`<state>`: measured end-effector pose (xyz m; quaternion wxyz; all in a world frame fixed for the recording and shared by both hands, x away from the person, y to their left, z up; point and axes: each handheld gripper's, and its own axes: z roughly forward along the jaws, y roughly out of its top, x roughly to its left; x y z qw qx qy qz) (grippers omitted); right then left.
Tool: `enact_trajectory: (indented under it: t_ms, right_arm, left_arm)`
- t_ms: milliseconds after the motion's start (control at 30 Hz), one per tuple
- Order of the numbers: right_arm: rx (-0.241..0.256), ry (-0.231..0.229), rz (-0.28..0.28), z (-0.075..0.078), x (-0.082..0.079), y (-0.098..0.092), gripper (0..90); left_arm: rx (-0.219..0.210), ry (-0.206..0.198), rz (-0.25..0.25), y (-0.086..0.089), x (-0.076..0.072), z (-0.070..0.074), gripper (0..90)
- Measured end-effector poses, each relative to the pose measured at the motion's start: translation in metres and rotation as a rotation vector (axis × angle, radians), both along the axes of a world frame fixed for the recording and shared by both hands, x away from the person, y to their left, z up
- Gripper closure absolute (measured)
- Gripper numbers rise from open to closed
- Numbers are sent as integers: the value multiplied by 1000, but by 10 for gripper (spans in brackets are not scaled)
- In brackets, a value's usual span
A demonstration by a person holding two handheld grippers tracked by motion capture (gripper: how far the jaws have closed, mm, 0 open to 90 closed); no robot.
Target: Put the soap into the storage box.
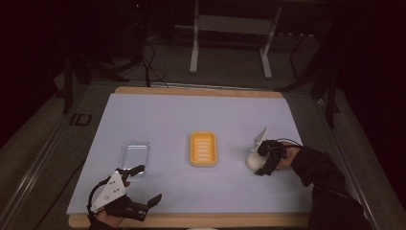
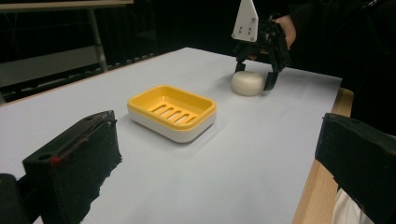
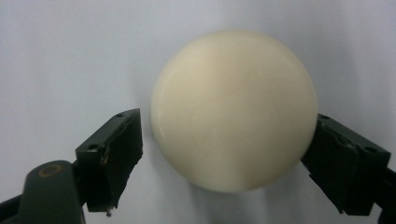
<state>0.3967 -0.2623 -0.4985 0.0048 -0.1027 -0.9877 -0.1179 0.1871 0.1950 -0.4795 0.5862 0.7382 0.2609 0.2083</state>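
A round cream soap bar (image 1: 252,161) (image 2: 247,84) (image 3: 233,109) lies on the pale mat right of centre. My right gripper (image 1: 257,161) (image 2: 254,77) (image 3: 226,135) stands open astride it, one jaw on each side; a narrow gap shows at the left jaw in the right gripper view. A yellow slotted soap dish (image 1: 203,148) (image 2: 172,112) sits empty at the middle of the mat. My left gripper (image 1: 148,183) (image 2: 219,135) is held open near the front left edge, with nothing between its jaws.
A clear plastic tray (image 1: 135,153) rests left of the dish, just beyond my left gripper. The pale mat (image 1: 191,110) covers a wooden table (image 1: 191,220). Dark floor, cables and a white frame (image 1: 230,43) lie beyond the far edge.
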Motion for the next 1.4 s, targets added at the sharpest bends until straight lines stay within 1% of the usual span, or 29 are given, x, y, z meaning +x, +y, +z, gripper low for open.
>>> enact_trajectory:
  t_ms: [167,200,333,433,533,667,767,833,867,933,1033,1067,1100,1133,1367,1400]
  right_arm:
    - [16,-7,-8,-2,2,2,161]
    - [25,-9,-7,-3,2,2,185]
    - [39,-19,7,-6,1,3,201]
    - [47,-26,5,-7,1,3,215]
    - [43,-39,10,-7,0,3,233]
    - [29,-36,5,-6,0,5,238]
    - [22,-24,-4,-5,0,5,240]
    - [27,-4,-5,-3,0,6,240]
    - [32,-6,-5,-2,0,6,240]
    - [52,8,-12,3,1,5,241]
    - [69,-1,-9,10,2,6,241]
    - [69,-1,-9,10,2,6,241]
    - [67,-8,4,14,2,8,240]
    - [65,-11,12,16,2,8,240]
    - [78,-31,42,30,3,16,241]
    - [79,-26,51,32,3,17,240]
  left_arm:
    - [0,0,-1,0,0,0,1]
    - [0,0,-1,0,0,0,1]
    - [0,0,-1,0,0,0,1]
    - [1,1,-1,0,0,0,1]
    - [0,1,0,0,0,0,1]
    - [2,2,0,0,0,0,1]
    - [4,3,0,0,0,0,1]
    - [3,4,-1,0,0,0,1]
    - [2,4,0,0,0,0,1]
    - [2,5,-1,0,0,0,1]
    - [4,5,-1,-1,0,-1,1]
    - [4,5,-1,-1,0,-1,1]
    - [4,3,-1,0,0,0,1]
    - [3,4,-1,0,0,0,1]
    - [4,2,-2,0,0,0,1]
    - [5,3,-2,-1,0,0,1]
